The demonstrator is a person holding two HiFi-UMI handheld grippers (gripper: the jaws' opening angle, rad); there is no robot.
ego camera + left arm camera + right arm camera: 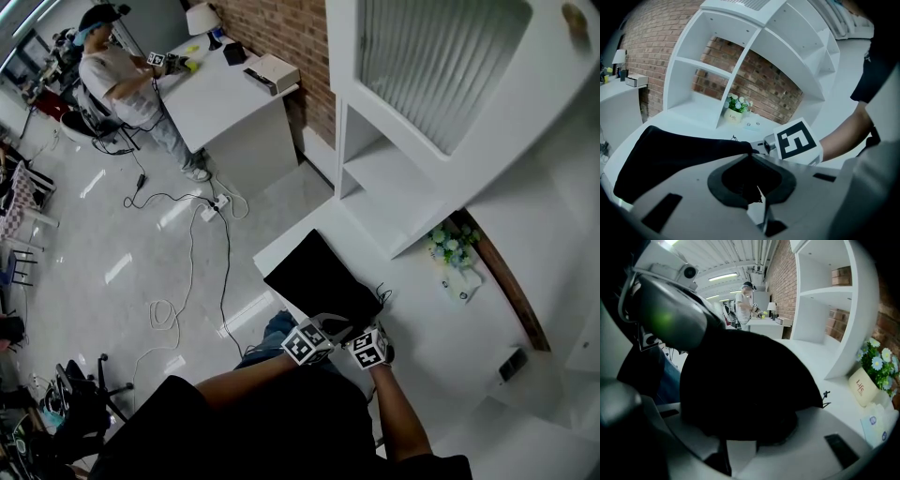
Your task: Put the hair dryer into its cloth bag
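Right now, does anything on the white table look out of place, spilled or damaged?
Nothing looks spilled or broken. The black cloth bag lies on the white table, with the left gripper and the right gripper at its near edge. One oddity: no hair dryer shows in any view.

The left gripper [751, 157] has its jaws nearly together, pinching the edge of a black cloth bag [675, 154] that spreads leftward over the white counter [693, 119]. The right gripper [765, 146], with its square-marker cube, meets the bag's right end. A small white flowerpot [735, 113] stands behind.
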